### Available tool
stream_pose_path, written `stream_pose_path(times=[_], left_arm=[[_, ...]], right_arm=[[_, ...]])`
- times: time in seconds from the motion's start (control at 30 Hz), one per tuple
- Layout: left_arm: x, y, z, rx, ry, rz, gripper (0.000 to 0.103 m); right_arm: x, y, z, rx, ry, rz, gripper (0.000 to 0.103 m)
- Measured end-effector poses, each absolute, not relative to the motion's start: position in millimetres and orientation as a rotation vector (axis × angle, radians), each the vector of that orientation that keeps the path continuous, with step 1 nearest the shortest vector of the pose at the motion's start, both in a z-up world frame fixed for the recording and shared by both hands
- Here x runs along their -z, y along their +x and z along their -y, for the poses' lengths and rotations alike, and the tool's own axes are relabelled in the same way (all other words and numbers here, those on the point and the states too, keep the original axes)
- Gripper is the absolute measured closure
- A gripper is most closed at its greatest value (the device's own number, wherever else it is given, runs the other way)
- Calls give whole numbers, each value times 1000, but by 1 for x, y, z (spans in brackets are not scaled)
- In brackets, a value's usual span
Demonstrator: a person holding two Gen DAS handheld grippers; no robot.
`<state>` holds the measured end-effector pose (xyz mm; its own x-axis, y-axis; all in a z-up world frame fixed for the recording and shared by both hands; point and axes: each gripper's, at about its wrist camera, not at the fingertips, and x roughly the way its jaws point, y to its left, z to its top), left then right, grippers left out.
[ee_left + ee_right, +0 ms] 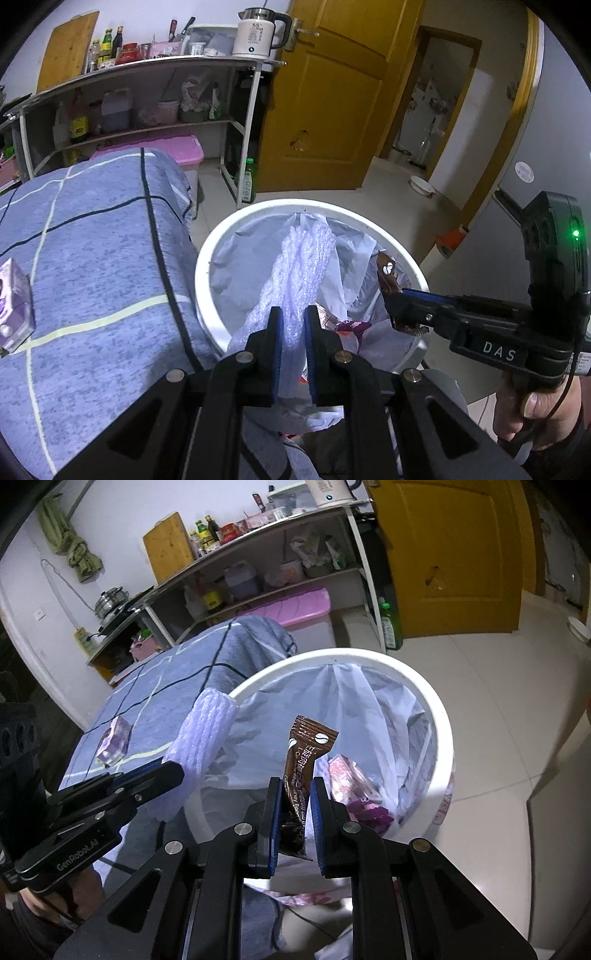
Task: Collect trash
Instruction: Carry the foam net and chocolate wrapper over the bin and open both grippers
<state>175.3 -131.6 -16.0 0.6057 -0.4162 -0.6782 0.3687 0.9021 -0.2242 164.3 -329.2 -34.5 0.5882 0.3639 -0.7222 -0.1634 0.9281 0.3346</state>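
A purple carton (113, 746) is lying uncollected on the bed (92, 258), left of both. The left gripper (293, 354) is clamping foam netting (295, 266), the right gripper (293, 823) a brown sachet (301, 768), both over the lined bin (439, 738); releasing is pending.

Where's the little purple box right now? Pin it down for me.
The purple box lies on the blue checked cloth, left of the white bin. In the left wrist view it sits at the far left edge, untouched by either gripper.

Two tongs (293, 321) (293, 792), one bin (207, 258) – one foam net (295, 266), one wrapper (304, 760)
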Motion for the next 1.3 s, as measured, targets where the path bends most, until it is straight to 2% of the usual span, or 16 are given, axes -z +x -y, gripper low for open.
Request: stream_pose_path(times=[0.33, 0.4, 0.47, 0.53, 1.3], left_arm=[[20, 184, 138, 463, -58, -812, 87], [22, 184, 138, 463, -60, -816, 85], [22, 184, 138, 464, -64, -818, 69], [22, 183, 137, 467, -69, -812, 62], [3, 155, 115, 442, -99, -752, 61]], right_arm=[[44, 173, 332, -295, 243, -932, 84], [44, 173, 333, -293, 241, -932, 76], [44, 173, 333, -293, 239, -929, 67], [43, 172, 332, -292, 239, -924, 65], [16, 149, 321, -326, 204, -857, 65]])
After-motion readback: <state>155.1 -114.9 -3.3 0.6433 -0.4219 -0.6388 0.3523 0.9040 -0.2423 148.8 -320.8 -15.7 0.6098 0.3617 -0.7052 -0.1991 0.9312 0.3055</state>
